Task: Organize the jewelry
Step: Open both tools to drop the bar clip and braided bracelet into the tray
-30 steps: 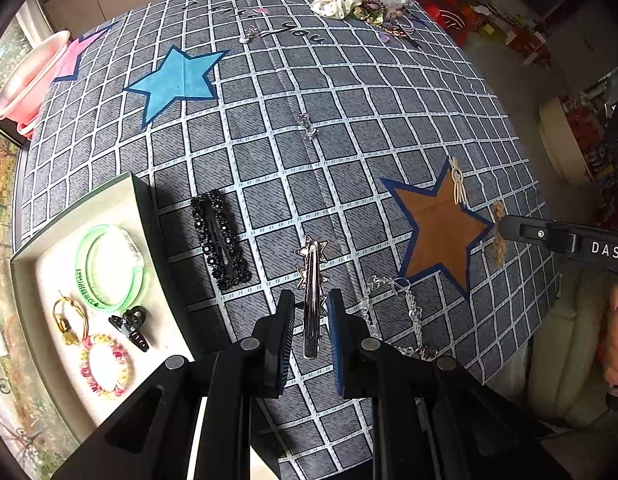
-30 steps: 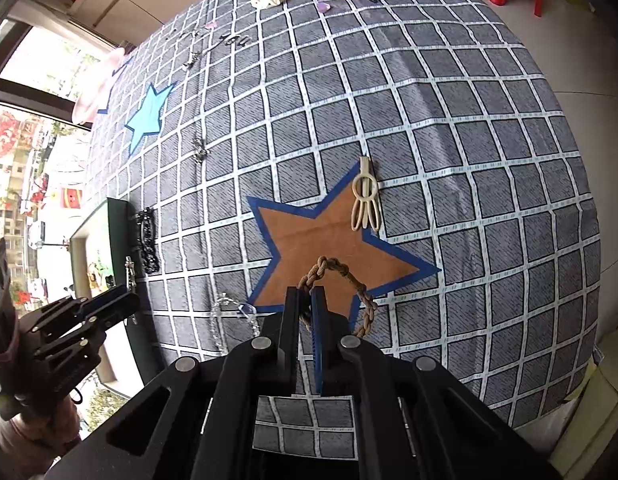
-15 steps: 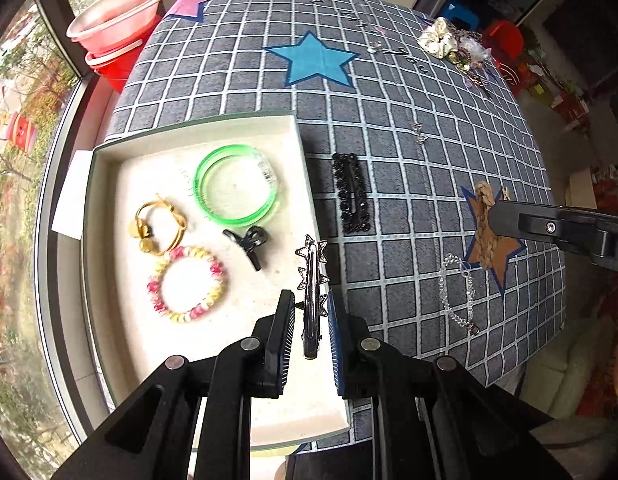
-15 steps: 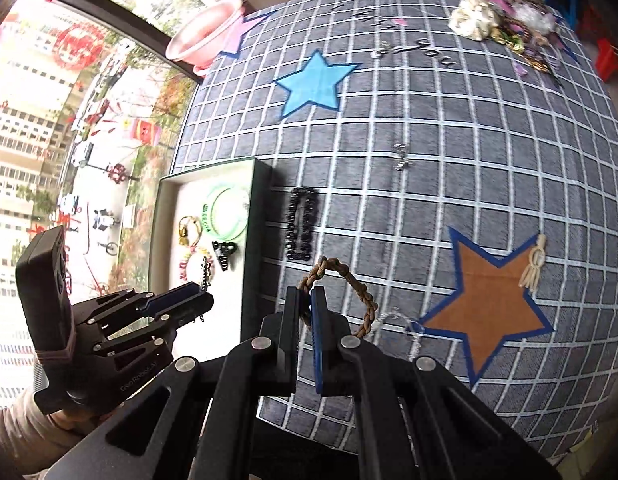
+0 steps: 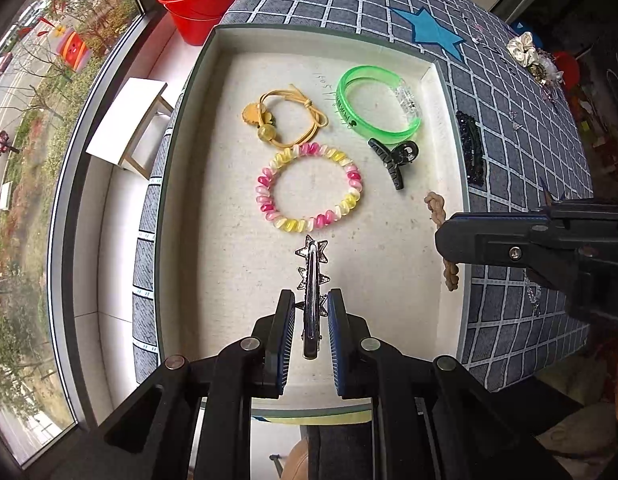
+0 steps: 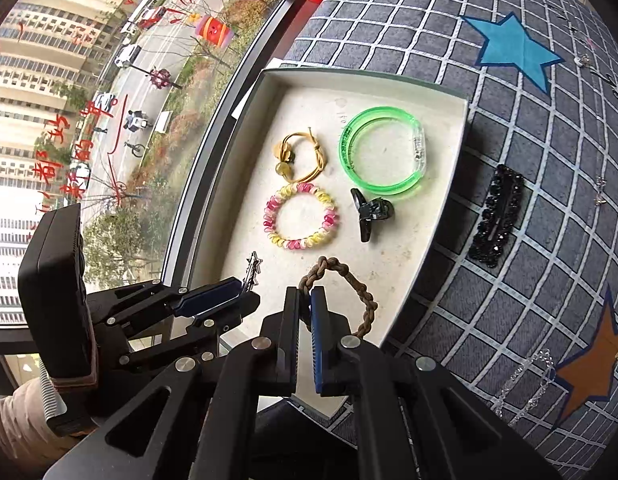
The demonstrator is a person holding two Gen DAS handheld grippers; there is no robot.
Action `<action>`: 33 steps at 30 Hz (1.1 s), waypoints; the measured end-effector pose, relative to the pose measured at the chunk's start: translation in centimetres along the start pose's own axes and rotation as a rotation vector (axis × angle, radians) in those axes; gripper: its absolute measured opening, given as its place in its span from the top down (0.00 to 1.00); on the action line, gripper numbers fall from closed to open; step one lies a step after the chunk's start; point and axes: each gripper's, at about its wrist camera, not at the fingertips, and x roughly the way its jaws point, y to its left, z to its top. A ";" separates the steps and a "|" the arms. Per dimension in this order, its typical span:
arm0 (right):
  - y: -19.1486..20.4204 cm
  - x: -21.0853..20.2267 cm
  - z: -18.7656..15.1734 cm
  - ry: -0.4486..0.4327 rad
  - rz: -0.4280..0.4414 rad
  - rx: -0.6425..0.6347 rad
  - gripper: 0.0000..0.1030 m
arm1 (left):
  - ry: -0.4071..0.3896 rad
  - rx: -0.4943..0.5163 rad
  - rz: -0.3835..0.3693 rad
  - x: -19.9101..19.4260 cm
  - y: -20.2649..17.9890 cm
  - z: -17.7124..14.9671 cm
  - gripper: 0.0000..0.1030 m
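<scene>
From my left wrist camera, my left gripper [image 5: 311, 312] is clamped on the silver star hair clip [image 5: 312, 276], above the white tray [image 5: 245, 280]. From my right wrist camera, my right gripper [image 6: 305, 312] is closed on the brown braided bracelet [image 6: 349, 280], over the same tray's near part.

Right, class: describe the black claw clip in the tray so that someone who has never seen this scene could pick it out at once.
Find the shallow white tray at the window edge of the grey checked tablecloth. Near its tablecloth side, just below the green bangle and beside the pink-and-yellow spiral hair tie, lies the black claw clip. It is the only black, toothed piece in the tray; the beaded black barrette lies outside on the cloth.
</scene>
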 end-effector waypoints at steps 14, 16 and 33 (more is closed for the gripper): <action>-1.4 5.0 2.2 0.070 -0.125 0.061 0.95 | -0.011 0.016 0.067 3.1 0.3 2.7 0.77; -1.7 4.8 2.5 0.055 -0.138 0.079 0.95 | -0.020 0.024 0.087 3.2 -0.1 3.2 0.77; -4.3 3.6 2.2 0.037 -0.071 0.173 0.45 | -0.030 0.041 0.156 2.2 -1.3 3.1 0.77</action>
